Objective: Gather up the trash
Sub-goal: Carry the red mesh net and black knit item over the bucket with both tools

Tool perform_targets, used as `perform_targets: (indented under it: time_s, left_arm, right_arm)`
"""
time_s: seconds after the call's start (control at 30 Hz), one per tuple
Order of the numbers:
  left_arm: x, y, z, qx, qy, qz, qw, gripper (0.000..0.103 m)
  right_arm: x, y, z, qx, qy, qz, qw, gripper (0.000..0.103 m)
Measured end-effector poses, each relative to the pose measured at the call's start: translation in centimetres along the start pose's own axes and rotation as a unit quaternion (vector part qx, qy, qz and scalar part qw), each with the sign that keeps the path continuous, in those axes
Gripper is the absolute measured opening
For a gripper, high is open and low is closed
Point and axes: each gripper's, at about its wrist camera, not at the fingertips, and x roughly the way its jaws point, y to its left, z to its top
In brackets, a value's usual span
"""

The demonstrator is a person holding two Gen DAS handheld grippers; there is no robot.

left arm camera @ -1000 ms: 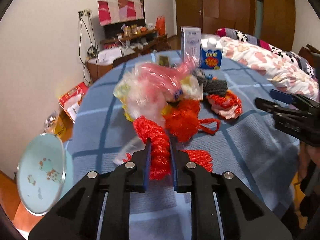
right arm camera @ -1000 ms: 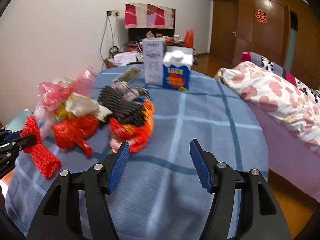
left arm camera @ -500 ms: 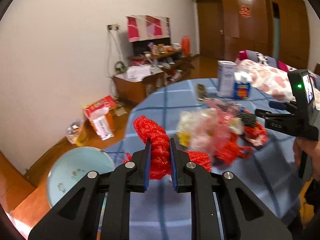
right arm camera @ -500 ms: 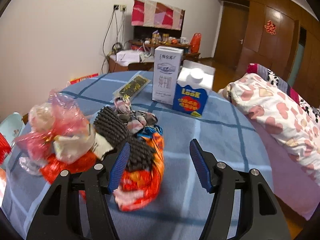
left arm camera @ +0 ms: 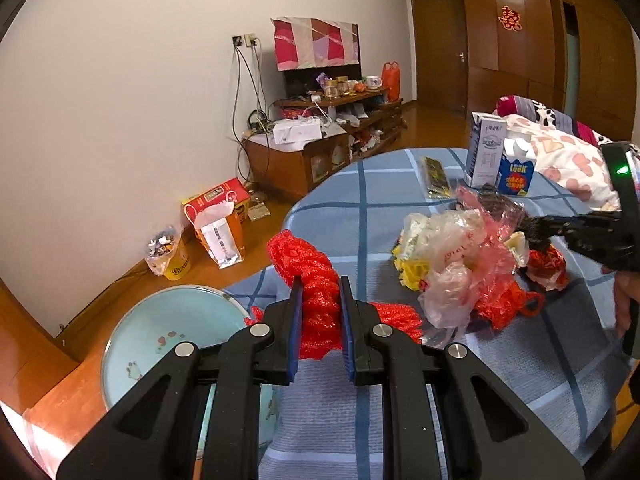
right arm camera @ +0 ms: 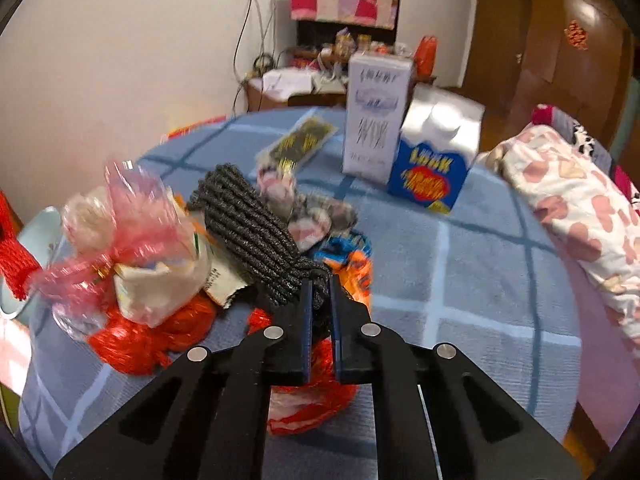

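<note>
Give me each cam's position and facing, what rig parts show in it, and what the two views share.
Left wrist: sits behind the left gripper, shut on red mesh netting; faces across the table's left edge toward the basin; the right gripper shows at far right.
Right wrist: sits behind the right gripper, shut on black mesh netting; faces the cartons; only its own fingers show.
Shared: blue carton, plastic bags, both nettings.
</note>
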Motion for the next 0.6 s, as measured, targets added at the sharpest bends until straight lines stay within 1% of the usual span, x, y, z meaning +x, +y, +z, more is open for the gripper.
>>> perform_targets:
  time_s: [0.13,0.23,0.27,0.43,0.6]
  left_arm:
    - [-0.4,0.9,-0.1,0.000,-0.002,0.021,0.9998,0.016]
    - [-0.5,1.9,-0.3,-0.003,0.004,0.038,0.9993,0.016]
    - [-0.4,2.4,-0.4,-0.005,0.006,0.043,0.9991,0.016]
    - [-0.6,4.0,-0.7,-0.012,0.013,0.059,0.9981,0.016]
    - [-0.8,5.5,-1.0,-0.019,0.015,0.071,0.9972,0.016]
  right_arm:
    - [-2.9,-0.1,0.7,0.012,-0.043,-0.022,0.999,0.009]
    - [-4.7,0.9,1.7,0.007,-0.072,-0.040,0.997,0.009]
    - [-5.1,1.2,2.0,0.005,-0.078,-0.040,0.996,0.009]
    - [-6.4,4.2,3.4,-0.012,-0.101,-0.024,0.995,0.009]
    - [-6.3,8.7,4.3,-0.039,-0.115,0.007,0.993,0.009]
